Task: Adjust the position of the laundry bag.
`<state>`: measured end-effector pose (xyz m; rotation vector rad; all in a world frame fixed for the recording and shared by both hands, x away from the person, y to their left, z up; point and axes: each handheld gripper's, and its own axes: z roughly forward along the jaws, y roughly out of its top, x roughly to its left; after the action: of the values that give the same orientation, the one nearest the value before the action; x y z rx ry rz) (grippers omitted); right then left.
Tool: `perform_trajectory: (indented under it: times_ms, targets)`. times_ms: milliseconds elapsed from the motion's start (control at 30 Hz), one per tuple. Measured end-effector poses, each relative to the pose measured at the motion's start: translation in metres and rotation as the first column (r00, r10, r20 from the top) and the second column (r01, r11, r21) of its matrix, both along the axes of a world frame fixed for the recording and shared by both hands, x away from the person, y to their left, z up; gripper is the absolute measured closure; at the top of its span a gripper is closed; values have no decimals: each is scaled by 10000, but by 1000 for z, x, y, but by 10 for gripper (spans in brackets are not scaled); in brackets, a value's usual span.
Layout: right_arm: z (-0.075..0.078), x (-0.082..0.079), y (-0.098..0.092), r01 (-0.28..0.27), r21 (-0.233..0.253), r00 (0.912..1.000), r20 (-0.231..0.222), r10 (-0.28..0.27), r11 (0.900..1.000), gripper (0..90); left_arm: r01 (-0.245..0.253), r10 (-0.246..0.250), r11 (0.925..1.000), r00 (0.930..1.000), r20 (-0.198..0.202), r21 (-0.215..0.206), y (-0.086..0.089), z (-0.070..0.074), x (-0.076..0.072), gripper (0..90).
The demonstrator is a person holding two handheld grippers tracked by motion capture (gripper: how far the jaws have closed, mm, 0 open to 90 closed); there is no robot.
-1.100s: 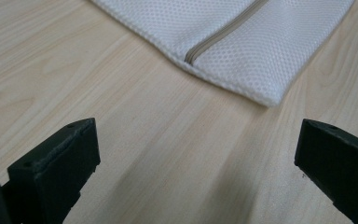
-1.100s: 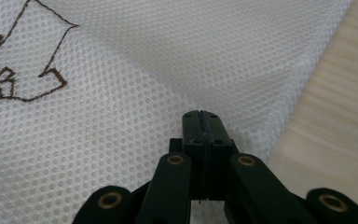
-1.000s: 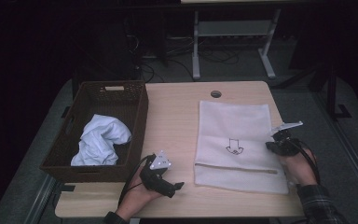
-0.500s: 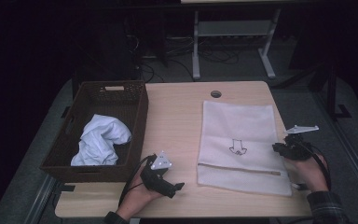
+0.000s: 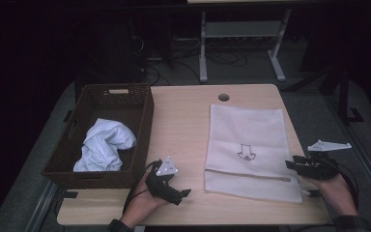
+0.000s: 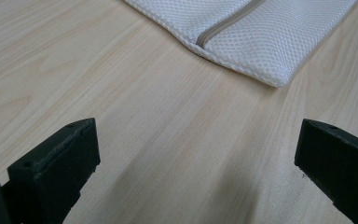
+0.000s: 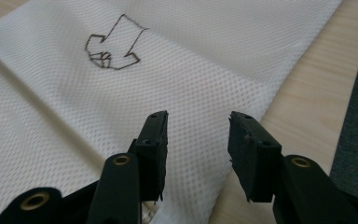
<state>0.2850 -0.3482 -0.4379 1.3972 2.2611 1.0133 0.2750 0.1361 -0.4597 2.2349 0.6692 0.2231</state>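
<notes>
Mesh bag (image 5: 251, 145) flat on bench (image 5: 183, 125), zipper shut; white cloth (image 5: 104, 145) still in basket (image 5: 101, 99). Your right gripper (image 7: 196, 140) over bag edge, jaws half-open; left gripper (image 6: 191, 154) jaws wide, empty. Packing unstarted.

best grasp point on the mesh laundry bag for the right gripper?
Probably the zipper end at the bag's right edge. The mesh laundry bag lies flat, so only edges offer a pinch; the right gripper, jaws open, already hovers there. Come in low from the right, one jaw sliding under the hem.

A pale wooden table (image 5: 183, 121) carries a brown wicker basket (image 5: 140, 125) at its left and a white mesh bag (image 5: 251, 140) flat at its right.
</notes>
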Motion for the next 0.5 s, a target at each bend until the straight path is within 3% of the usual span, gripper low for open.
perform_trajectory:
  times_ms: [267, 500]
  targets:
    - [-6, -20, -9, -54, 17, 9999, -129, 54, 10000, 523, -4, 4, 10000, 10000, -27, 57, -1, -1, 0, 0]
    - [-14, -27, -17, -224, -32, 9992, -333, 222, 9997, 528, -2, 2, 10000, 10000, -27, 51, -1, -1, -1, 0]
